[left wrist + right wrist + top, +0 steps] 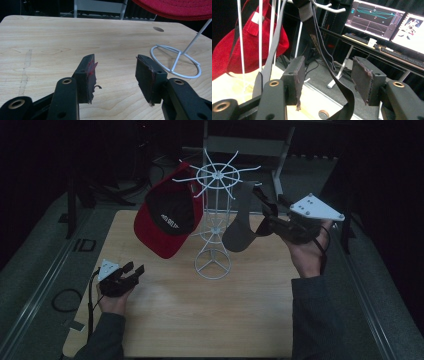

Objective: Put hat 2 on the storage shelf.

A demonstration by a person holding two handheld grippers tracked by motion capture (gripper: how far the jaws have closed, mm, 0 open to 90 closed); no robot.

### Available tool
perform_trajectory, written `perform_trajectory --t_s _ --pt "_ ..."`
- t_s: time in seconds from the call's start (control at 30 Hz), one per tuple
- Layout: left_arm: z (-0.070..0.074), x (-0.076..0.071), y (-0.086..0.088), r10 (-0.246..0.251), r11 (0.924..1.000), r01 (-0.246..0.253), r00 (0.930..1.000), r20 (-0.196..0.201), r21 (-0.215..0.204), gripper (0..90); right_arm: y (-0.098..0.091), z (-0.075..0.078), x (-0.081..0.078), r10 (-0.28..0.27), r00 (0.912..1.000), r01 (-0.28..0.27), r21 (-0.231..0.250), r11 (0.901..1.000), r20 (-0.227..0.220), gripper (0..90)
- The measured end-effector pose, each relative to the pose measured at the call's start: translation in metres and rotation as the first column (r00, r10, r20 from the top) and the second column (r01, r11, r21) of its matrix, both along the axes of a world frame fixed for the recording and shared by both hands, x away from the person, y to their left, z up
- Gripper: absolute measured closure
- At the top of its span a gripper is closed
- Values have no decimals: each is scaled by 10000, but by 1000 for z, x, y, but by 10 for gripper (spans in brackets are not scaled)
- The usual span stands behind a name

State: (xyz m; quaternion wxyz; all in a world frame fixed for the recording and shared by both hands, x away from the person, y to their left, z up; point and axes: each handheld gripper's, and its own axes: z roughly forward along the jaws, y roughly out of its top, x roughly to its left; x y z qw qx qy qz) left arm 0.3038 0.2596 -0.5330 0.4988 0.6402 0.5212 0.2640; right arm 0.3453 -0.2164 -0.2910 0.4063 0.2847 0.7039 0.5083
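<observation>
Grey cap (239, 222) is hanging by its strap on a white rack (215, 210) arm, beside a red cap (167, 217). Right gripper (325, 75) is standing open around the strap without pressing it; backing straight off should avoid snagging. Left gripper (115, 75) is resting open and empty over the table (200, 310).

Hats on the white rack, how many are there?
2. A red and black cap hangs on the left side of the white wire rack. A grey cap hangs on the right side, by the right gripper.
</observation>
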Motion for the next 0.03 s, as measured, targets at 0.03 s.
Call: perform_trajectory --t_s 0.03 --pt "0 0 0 4 10000 -4 10000 4 -2 509 -1 -1 -1 -1 10000 2 50 10000 -36 438"
